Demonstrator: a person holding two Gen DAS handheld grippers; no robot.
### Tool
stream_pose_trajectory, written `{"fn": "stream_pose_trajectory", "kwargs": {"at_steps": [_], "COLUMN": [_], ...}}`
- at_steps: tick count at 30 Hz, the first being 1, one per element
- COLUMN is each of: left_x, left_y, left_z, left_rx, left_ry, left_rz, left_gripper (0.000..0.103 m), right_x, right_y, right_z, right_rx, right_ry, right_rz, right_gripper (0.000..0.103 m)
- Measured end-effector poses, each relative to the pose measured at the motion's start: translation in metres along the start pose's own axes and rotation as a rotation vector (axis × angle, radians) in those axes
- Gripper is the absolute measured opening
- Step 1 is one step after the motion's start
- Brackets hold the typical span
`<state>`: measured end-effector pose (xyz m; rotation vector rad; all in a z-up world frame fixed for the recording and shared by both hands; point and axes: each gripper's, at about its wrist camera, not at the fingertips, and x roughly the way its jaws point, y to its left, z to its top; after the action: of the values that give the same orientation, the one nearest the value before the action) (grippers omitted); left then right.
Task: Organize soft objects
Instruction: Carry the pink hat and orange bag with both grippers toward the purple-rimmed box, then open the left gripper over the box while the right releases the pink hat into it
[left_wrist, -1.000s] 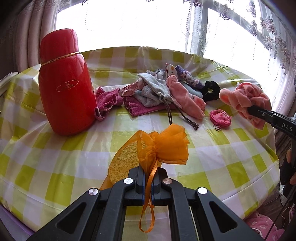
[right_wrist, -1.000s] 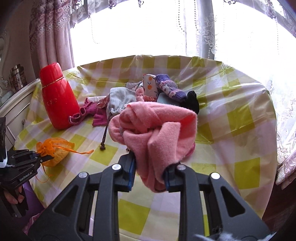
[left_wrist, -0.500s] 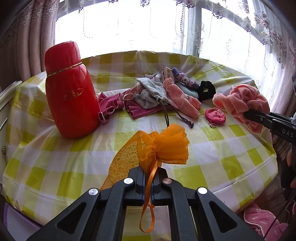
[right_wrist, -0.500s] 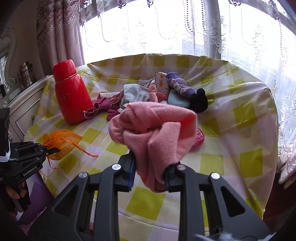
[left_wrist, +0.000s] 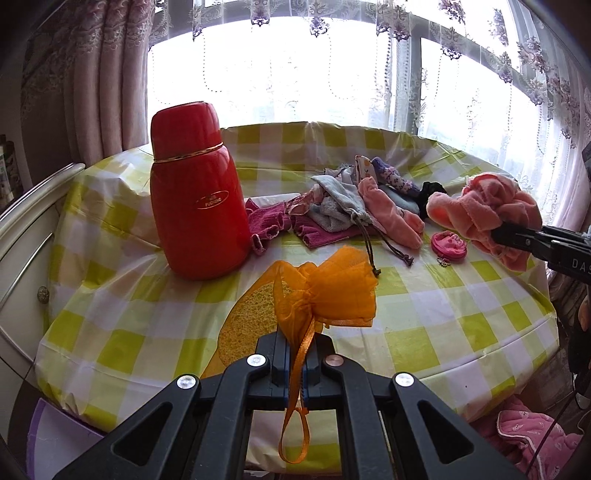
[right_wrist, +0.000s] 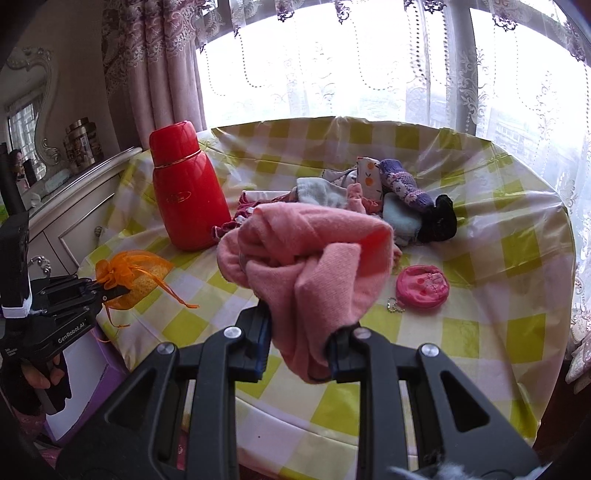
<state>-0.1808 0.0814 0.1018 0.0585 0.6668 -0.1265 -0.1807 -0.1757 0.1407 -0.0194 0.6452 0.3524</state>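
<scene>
A red flask (left_wrist: 197, 206) stands upright on the checked tablecloth (left_wrist: 443, 325). Lace curtains (right_wrist: 369, 55) hang behind. A white dresser (right_wrist: 70, 218) stands beside the table.

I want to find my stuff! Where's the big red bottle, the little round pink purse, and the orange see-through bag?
Big red bottle (left_wrist: 197, 192): left wrist view, middle of its body.
Little round pink purse (right_wrist: 422, 285): right wrist view, centre of its top.
Orange see-through bag (left_wrist: 341, 291): left wrist view, its gathered ruffle.

Ahead of both claws, a wide window (left_wrist: 280, 70) glares white through lace curtains (right_wrist: 491, 74). A heavier patterned drape (left_wrist: 92, 85) hangs ahead-left, above a cream cabinet (right_wrist: 70, 206). A yellow-checked table (left_wrist: 461, 314) lies below.
</scene>
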Motion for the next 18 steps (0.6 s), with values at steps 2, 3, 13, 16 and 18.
{"fn": "stream_pose_trajectory", "kwargs": {"at_steps": [2,3,13,16,18], "left_x": [-0.005,-0.008,-0.042,-0.051,-0.057], "left_y": [0.006,0.01,0.061,0.081,0.094], "left_z": [-0.002,-0.004,-0.037,-0.053,-0.063], "left_rx": [-0.004,-0.005,-0.097,-0.149,-0.186], "left_ry": [-0.002,-0.003,0.001,0.02,0.031], "left_rz": [0.015,0.024,0.13,0.173,0.203], "left_gripper": [0.004,0.004,0.004,0.004,0.004], "right_x": [0.001,0.002,0.013,0.02,0.026], "right_y": [0.014,0.02,0.095,0.119,0.136], "right_z": [0.001,0.002,0.007,0.005,0.004], "right_rx": [-0.031,-0.044,-0.181,-0.221,-0.252], "right_ry": [0.004,0.007,0.046,0.074,0.1], "right_rz": [0.016,0.029,0.191,0.246,0.288], "right_gripper": [0.028,0.028,0.028,0.028,0.028]}}
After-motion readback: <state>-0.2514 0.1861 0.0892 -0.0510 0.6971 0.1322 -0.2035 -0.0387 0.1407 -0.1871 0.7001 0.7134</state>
